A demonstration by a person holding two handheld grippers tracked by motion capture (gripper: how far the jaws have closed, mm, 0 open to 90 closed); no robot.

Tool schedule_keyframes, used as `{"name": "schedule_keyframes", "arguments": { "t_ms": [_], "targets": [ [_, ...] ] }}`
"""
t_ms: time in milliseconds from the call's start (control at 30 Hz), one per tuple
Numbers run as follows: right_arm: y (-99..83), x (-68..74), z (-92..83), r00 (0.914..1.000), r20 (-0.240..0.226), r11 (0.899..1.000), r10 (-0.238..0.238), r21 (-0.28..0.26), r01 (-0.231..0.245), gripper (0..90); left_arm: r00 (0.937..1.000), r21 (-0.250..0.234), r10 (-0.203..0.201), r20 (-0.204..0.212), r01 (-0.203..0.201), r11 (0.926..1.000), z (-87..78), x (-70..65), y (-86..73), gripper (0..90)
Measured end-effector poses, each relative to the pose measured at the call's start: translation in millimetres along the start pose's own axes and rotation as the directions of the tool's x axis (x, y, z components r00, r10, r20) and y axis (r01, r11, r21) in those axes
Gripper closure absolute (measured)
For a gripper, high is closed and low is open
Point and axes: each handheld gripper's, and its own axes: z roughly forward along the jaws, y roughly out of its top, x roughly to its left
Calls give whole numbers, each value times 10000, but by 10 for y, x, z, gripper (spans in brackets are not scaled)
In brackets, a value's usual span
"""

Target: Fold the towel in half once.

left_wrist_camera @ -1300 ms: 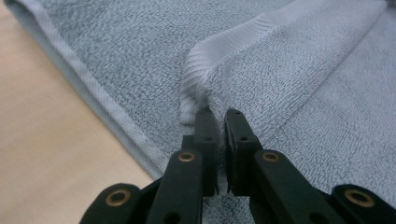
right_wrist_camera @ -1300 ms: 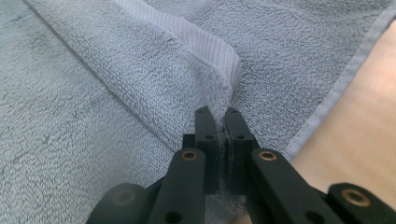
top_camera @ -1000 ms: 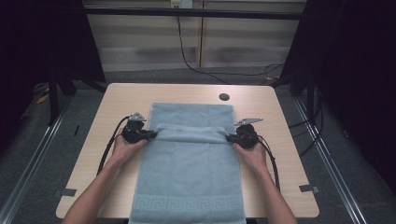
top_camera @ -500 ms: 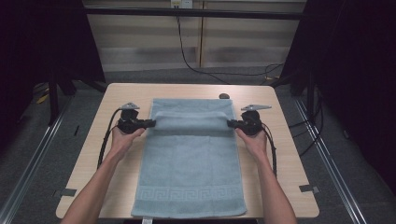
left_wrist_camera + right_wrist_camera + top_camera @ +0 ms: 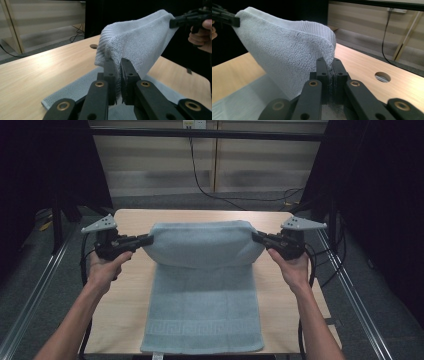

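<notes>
The pale blue-grey terry towel (image 5: 202,270) lies lengthwise on the light wooden table (image 5: 127,290), its near end with the woven key-pattern border flat at the table's near edge, its far end lifted clear of the surface and doubled into a rounded fold. The left gripper (image 5: 145,239) has its two black jaws closed on the left corner of that raised end; the left gripper view shows cloth pinched tightly between the fingers (image 5: 110,75). The right gripper (image 5: 259,238) is clamped likewise on the right corner, cloth squeezed between its fingers (image 5: 322,72).

Handling, as judged: the towel is soft, light and limp, so it sags between the two holds and will drape wherever unsupported. The looped pile gives good friction, so slipping is unlikely with a firm pinch (a shallow bite on the hem alone could pull free). Hold at the corners, through both layers, and keep the span between the grippers taut to carry the fold evenly toward the near end.

A round cable hole (image 5: 382,76) sits in the table beyond the towel.
</notes>
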Motion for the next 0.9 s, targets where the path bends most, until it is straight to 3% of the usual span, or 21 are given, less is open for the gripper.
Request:
{"name": "schedule_keyframes", "arguments": {
  "t_ms": [133, 167, 200, 267, 333, 500, 633, 733, 767, 900],
  "targets": [
    [-310, 202, -161, 9988, -448, 9994, 219, -245, -230, 872, 9994, 350, -221, 258, 212, 9992, -110, -109, -316, 847],
    [-509, 288, -183, 9978, -616, 9996, 264, 110, -258, 872, 9995, 551, -227, 234, 214, 9983, -114, -134, -414, 847],
    [-509, 288, -183, 9978, -616, 9996, 264, 110, -258, 872, 9996, 803, -174, 221, 156, 9966, -112, -152, -506, 847],
    [-706, 357, -181, 9964, -744, 9975, 416, 595, -372, 872, 9990, 1247, -409, 203, 380, 9915, -97, -193, -681, 847],
    [-878, 428, -193, 9953, -836, 9934, 483, 1079, -392, 872, 9993, 1639, -325, 197, 288, 9861, -97, -257, -850, 845],
    [-1113, 550, -336, 9918, -1187, 9851, 476, 1699, -269, 866, 9972, 2000, -504, 550, 385, 9791, -157, -398, -1167, 832],
    [-1310, 673, -407, 9899, -1326, 9773, 511, 2108, -222, 843, 9979, 2672, -402, 517, 250, 9633, -147, -489, -1385, 798],
    [-1512, 752, -429, 9847, -1687, 9617, 431, 2739, 48, 805, 9982, 3206, -417, 427, 259, 9469, -136, -545, -1541, 782],
    [-1621, 771, -454, 9829, -1703, 9531, 701, 3024, -156, 793, 9986, 3406, -379, 367, 231, 9399, -136, -559, -1572, 773],
    [-1724, 798, -508, 9789, -1846, 9438, 875, 3299, -222, 780, 9969, 3683, -482, 618, 221, 9294, -161, -584, -1648, 754]
  ]
}}
